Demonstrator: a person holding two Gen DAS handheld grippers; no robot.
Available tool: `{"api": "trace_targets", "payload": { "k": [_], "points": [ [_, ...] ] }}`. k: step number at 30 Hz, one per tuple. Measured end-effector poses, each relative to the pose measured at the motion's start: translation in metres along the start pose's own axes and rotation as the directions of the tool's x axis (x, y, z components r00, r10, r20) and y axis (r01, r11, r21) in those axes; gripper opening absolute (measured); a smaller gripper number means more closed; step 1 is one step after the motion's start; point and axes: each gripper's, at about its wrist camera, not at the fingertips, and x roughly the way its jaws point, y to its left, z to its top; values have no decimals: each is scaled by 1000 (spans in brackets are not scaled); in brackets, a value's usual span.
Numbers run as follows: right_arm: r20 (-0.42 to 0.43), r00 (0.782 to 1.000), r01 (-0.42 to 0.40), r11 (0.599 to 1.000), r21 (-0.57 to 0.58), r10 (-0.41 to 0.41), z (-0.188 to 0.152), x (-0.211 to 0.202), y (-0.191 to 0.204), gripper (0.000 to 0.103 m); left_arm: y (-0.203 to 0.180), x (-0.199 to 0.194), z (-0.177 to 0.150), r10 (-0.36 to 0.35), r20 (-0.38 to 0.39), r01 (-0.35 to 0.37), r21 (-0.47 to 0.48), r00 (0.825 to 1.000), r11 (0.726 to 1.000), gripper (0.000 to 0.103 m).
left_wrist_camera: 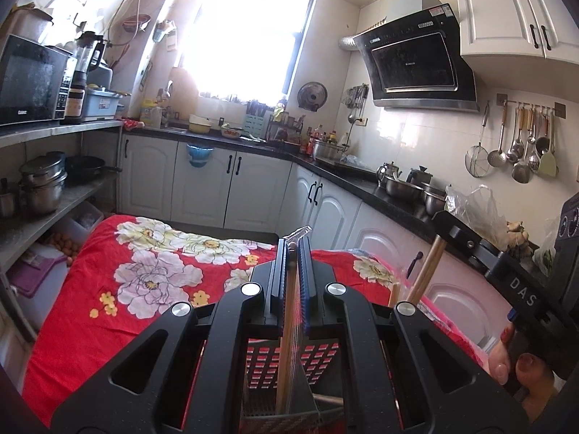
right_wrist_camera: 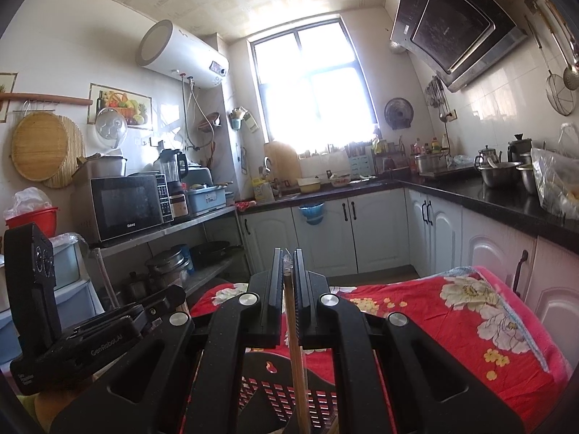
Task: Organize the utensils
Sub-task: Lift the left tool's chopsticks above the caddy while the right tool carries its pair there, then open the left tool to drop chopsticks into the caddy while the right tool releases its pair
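Note:
My left gripper (left_wrist_camera: 294,244) is shut on a wooden chopstick (left_wrist_camera: 285,343) in a clear wrapper. The stick runs down from the fingers into a black perforated utensil holder (left_wrist_camera: 267,369) right below. My right gripper (right_wrist_camera: 288,255) is shut on another wrapped chopstick (right_wrist_camera: 299,361), which hangs over the same black holder (right_wrist_camera: 275,398). In the left wrist view the right gripper (left_wrist_camera: 447,222) comes in from the right with its chopstick (left_wrist_camera: 429,267), a hand (left_wrist_camera: 521,372) on its handle. In the right wrist view the left gripper (right_wrist_camera: 175,294) is at the lower left.
The holder stands on a table under a red flowered cloth (left_wrist_camera: 108,289). A black L-shaped counter (left_wrist_camera: 380,188) with steel pots runs behind and to the right. On the left are metal shelves (left_wrist_camera: 54,195) with a microwave and pans.

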Motion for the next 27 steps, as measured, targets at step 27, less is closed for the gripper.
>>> {"api": "trace_targets", "payload": {
  "k": [27],
  "points": [
    [-51, 997, 67, 996, 53, -64, -20, -23, -20, 6, 6, -14, -23, -3, -54, 1, -38, 999, 999, 4]
  ]
}}
